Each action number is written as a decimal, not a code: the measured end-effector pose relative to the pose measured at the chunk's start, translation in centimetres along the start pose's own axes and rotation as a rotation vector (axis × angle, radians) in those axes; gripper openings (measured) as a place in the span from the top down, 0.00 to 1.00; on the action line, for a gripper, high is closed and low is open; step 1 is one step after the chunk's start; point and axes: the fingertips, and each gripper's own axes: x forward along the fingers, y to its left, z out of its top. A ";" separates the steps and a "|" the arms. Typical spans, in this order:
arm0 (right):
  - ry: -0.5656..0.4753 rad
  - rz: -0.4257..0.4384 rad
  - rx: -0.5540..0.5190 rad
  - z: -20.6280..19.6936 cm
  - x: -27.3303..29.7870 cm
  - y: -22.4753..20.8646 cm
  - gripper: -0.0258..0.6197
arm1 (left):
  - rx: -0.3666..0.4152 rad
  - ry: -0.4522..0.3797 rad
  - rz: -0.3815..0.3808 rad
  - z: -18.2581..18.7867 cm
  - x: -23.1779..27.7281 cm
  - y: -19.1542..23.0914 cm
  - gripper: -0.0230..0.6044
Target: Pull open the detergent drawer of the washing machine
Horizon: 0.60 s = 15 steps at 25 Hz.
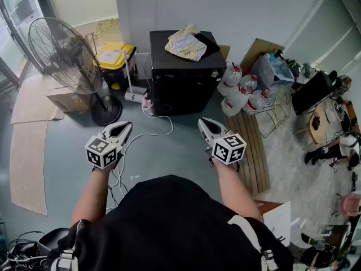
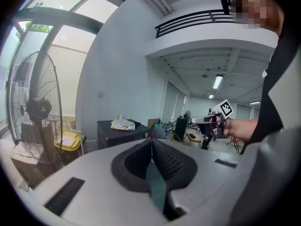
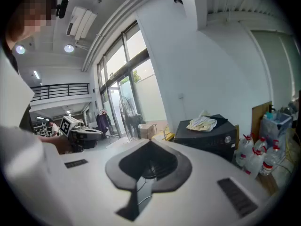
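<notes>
The black washing machine (image 1: 186,72) stands against the far wall with a crumpled pale cloth (image 1: 186,43) on its top. Its dark front faces me; I cannot make out the detergent drawer on it. My left gripper (image 1: 125,126) and right gripper (image 1: 203,122) hover side by side over the grey floor, well short of the machine, both shut with nothing between the jaws. The left gripper view shows its closed jaws (image 2: 151,142), with the machine (image 2: 117,134) far off to the left. In the right gripper view the closed jaws (image 3: 150,145) point left of the machine (image 3: 211,134).
A big pedestal fan (image 1: 59,55) and a yellow bin (image 1: 115,58) stand left of the machine. Water bottles (image 1: 242,92), a wire rack (image 1: 276,112) and wooden slats (image 1: 254,151) lie to its right. A white cable (image 1: 141,137) runs over the floor between the grippers.
</notes>
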 end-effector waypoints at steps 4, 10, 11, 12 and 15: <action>0.007 -0.018 0.007 -0.4 0.3 0.5 0.96 | -0.015 -0.007 0.008 -0.2 -0.8 1.1 0.94; 0.001 -0.035 -0.013 0.1 0.7 1.4 0.96 | -0.008 -0.011 -0.001 0.2 -1.4 2.0 0.94; 0.002 -0.040 -0.018 0.1 0.6 1.5 0.96 | -0.005 -0.013 -0.002 0.3 -1.4 2.0 0.94; 0.003 -0.044 -0.021 0.0 0.5 1.6 0.96 | -0.001 -0.015 -0.004 0.5 -1.5 1.9 0.94; 0.007 -0.055 -0.025 0.0 0.0 2.0 0.96 | 0.008 -0.017 -0.017 0.9 -1.7 1.4 0.94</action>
